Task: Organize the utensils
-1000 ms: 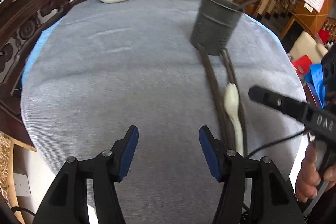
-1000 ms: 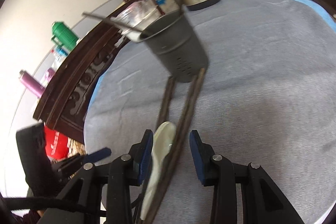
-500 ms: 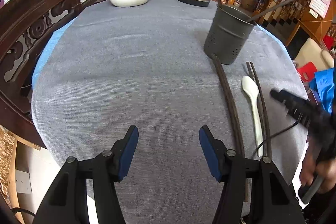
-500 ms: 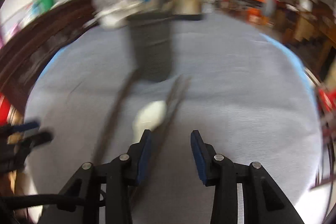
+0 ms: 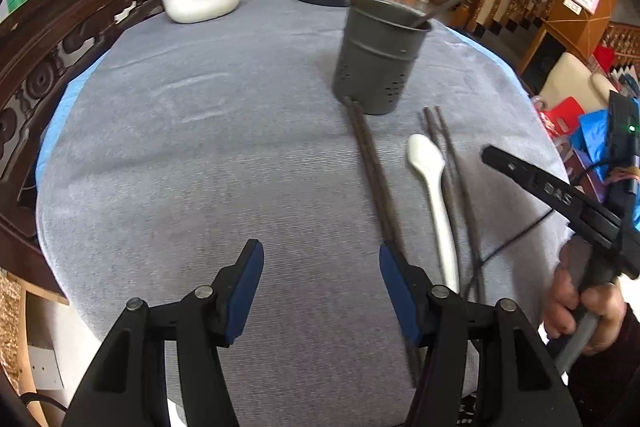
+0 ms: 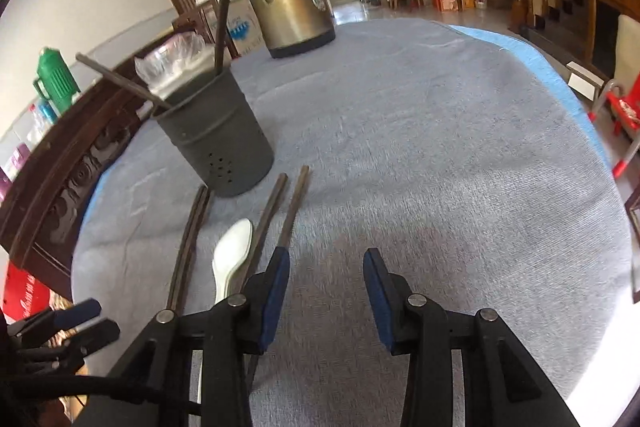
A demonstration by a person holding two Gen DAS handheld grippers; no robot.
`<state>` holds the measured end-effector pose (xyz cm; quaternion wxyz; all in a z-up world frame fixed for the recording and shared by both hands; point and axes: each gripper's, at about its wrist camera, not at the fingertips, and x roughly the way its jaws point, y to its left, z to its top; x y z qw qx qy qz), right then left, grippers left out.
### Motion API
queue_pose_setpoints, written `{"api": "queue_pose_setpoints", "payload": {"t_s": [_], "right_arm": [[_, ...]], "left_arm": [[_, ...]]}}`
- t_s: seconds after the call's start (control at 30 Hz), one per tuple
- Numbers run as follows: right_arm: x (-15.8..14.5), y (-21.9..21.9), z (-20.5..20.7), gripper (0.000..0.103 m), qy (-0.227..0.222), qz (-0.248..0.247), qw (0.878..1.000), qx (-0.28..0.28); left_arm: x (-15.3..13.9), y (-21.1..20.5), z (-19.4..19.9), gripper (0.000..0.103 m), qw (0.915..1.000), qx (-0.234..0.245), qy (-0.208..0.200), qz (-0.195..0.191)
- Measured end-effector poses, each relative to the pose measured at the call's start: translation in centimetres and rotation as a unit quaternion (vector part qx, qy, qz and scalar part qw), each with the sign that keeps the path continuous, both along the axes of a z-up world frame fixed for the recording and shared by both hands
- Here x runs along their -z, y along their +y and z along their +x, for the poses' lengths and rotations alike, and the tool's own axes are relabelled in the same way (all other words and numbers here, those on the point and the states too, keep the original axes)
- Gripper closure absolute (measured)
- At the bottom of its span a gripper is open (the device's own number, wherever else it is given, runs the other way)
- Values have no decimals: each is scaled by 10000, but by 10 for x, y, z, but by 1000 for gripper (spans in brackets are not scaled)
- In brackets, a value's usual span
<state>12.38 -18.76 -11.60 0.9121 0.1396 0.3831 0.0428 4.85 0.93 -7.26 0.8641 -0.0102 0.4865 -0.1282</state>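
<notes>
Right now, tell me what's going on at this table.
A person is sorting utensils with a handheld tool in each hand. Both the left tool and the right tool hover open over the grey tablecloth, holding nothing. A white spoon and two pairs of dark chopsticks lie on the cloth in front of the grey utensil holder, which already has a couple of chopsticks standing in it. A kettle and a white bowl sit farther back.

The left gripper (image 5: 321, 289) hangs with jaws apart and nothing between them over the near edge of the grey-clothed table (image 5: 208, 155). Towards the right edge lie a chopstick pair (image 5: 370, 173), a white spoon (image 5: 434, 195) and a second chopstick pair (image 5: 454, 171), pointing at the grey utensil holder (image 5: 378, 67). A hand (image 5: 580, 301) carries the right gripper (image 5: 560, 193) past that edge.
</notes>
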Motion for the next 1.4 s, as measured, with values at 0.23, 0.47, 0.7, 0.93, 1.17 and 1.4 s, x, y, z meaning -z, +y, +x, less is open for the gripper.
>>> {"api": "queue_pose_setpoints", "payload": {"t_s": [0.23, 0.47, 0.7, 0.93, 1.17, 1.4], "right_arm": [[8, -30, 19, 59, -299, 730, 9965, 259], [20, -53, 21, 59, -149, 1354, 9894, 504], [22, -61, 23, 59, -156, 1572, 9863, 483], [24, -65, 25, 59, -168, 1698, 9840, 522], [25, -65, 25, 59, -155, 1705, 9838, 536], [25, -65, 25, 60, -148, 1693, 9839, 545]], "left_arm": [[-4, -29, 3, 39, 9991, 317, -84, 256], [-1, -63, 35, 37, 9981, 517, 4, 349], [1, -98, 51, 37, 9932, 753, -272, 845], [17, -109, 75, 52, 9920, 1004, 63, 768], [25, -98, 83, 52, 9926, 997, 451, 521], [24, -88, 78, 71, 9951, 899, 323, 269]]}}
